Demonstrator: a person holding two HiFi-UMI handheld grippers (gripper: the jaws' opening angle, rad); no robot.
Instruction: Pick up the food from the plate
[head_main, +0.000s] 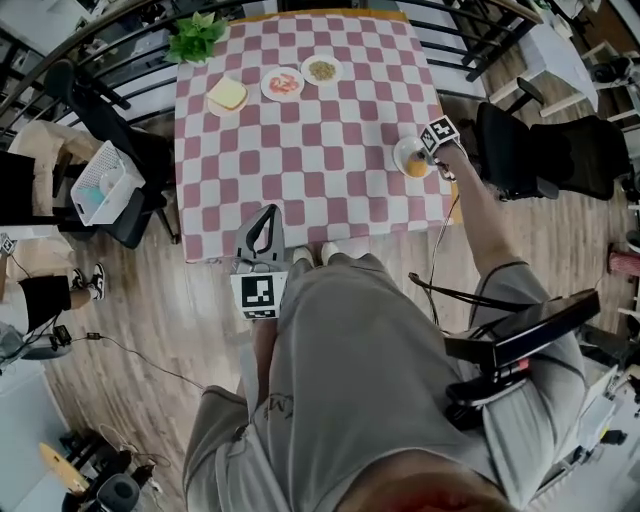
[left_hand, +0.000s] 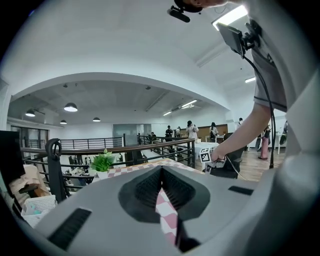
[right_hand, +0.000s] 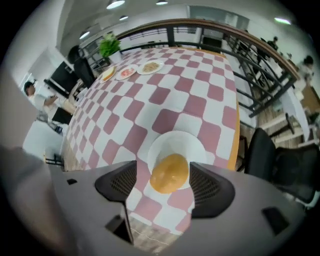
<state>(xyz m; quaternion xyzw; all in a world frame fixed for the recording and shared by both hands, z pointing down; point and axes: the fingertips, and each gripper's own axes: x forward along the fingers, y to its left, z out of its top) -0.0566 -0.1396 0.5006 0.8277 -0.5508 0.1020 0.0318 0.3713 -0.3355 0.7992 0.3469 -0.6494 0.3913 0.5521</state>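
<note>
The right gripper (right_hand: 164, 176) is holding its jaws wide apart, one on each side of the round orange food (right_hand: 170, 170) lying on the small white plate (right_hand: 176, 141).

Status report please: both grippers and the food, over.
Left gripper shut, empty. Right gripper open around the food on the plate, not gripping. Nothing in the way.

I find no lettering, number or brand I can read; faint print on the shorts (head_main: 275, 405) is illegible.
</note>
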